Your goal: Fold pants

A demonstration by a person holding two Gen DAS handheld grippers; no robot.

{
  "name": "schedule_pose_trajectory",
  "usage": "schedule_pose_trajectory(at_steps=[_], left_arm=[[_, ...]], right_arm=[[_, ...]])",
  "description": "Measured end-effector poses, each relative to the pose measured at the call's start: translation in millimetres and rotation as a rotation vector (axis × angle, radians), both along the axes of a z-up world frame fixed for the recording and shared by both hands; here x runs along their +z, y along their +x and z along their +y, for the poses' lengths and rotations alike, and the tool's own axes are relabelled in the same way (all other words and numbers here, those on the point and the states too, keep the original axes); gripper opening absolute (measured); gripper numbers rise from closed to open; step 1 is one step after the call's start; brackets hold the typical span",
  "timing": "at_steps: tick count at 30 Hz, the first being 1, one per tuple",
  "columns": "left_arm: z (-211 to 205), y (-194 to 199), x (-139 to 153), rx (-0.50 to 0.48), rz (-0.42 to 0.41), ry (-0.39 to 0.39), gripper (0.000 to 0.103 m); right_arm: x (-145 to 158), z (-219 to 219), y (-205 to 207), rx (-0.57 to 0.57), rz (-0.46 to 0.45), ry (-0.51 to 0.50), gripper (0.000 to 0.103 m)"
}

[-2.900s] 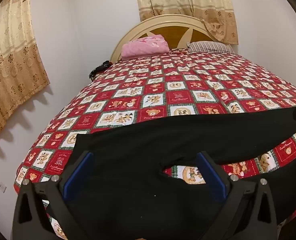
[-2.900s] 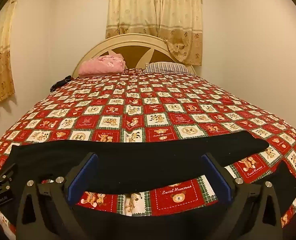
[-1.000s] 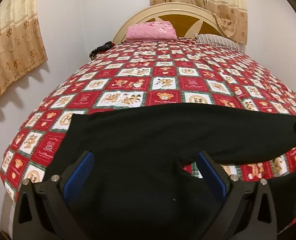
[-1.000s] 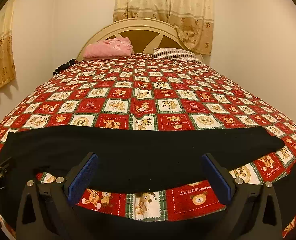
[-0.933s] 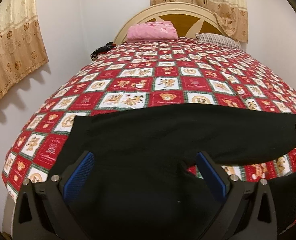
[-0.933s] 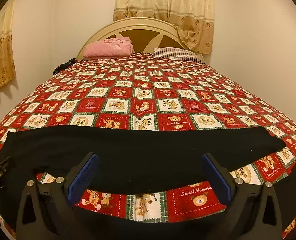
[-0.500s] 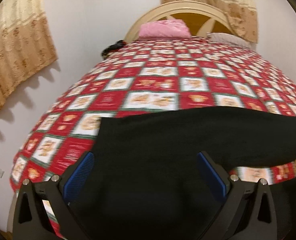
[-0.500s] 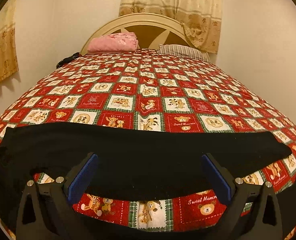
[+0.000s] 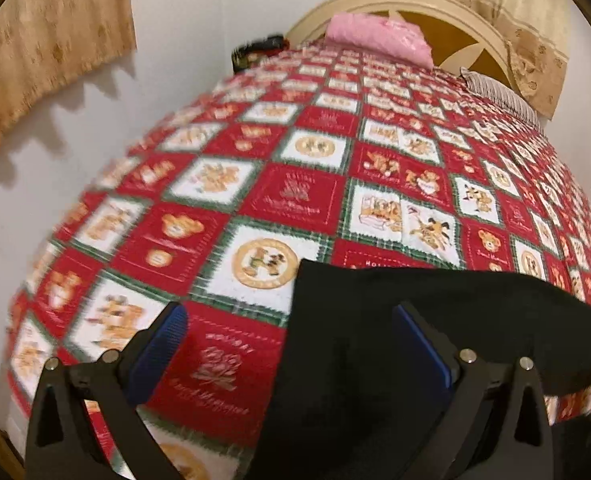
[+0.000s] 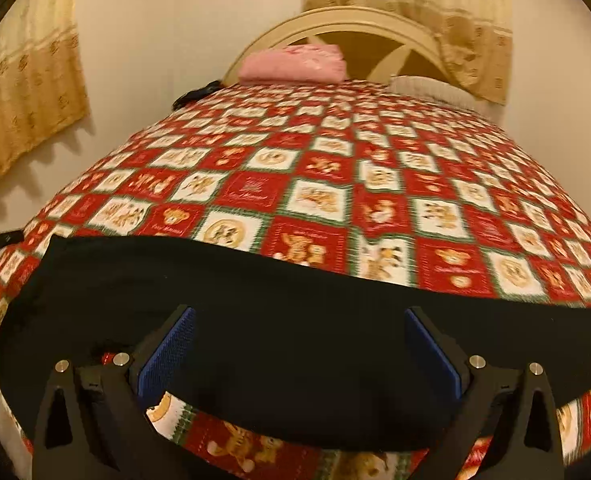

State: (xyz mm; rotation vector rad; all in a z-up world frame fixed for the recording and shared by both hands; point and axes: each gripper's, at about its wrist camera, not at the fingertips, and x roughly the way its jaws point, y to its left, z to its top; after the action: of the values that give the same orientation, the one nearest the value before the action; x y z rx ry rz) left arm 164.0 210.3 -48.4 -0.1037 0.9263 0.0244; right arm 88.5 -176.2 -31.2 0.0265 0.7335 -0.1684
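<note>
Black pants (image 9: 435, 332) lie spread across the near end of the bed; in the right wrist view the pants (image 10: 295, 304) form a wide black band from left to right. My left gripper (image 9: 291, 340) is open above the pants' left end, its right finger over the black cloth and its left finger over the bedspread. My right gripper (image 10: 299, 344) is open too, both blue pads hovering over the far leg. Nothing sits between either pair of fingers. The near leg is mostly hidden below the frames.
A red, white and green checked bedspread (image 10: 335, 184) covers the bed. A pink folded cloth (image 10: 295, 62) and a striped pillow (image 9: 503, 96) lie by the cream headboard (image 10: 359, 28). A dark object (image 9: 255, 50) sits at the far left corner. Curtains (image 9: 51, 36) hang on the white walls.
Both grippers have swung left: the left one now looks past the pants' left end onto bare bedspread, and the right one has come closer over the far leg. Both stayed open.
</note>
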Motion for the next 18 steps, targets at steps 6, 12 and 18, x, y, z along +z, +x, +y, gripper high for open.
schedule_pose_trajectory(at_steps=[6,12,18], left_arm=[[-7,14,-31,-0.012,0.071,-0.052,0.102],[-4,28,-42,-0.009,0.107,-0.052,0.098],[-4,42,-46,-0.007,0.106,-0.044,0.098]], right_arm=[[-13,5,25,0.068,0.068,-0.006,0.092],[-23,6,64,0.141,0.136,0.005,0.092],[-45,3,113,0.197,0.224,0.010,0.092]])
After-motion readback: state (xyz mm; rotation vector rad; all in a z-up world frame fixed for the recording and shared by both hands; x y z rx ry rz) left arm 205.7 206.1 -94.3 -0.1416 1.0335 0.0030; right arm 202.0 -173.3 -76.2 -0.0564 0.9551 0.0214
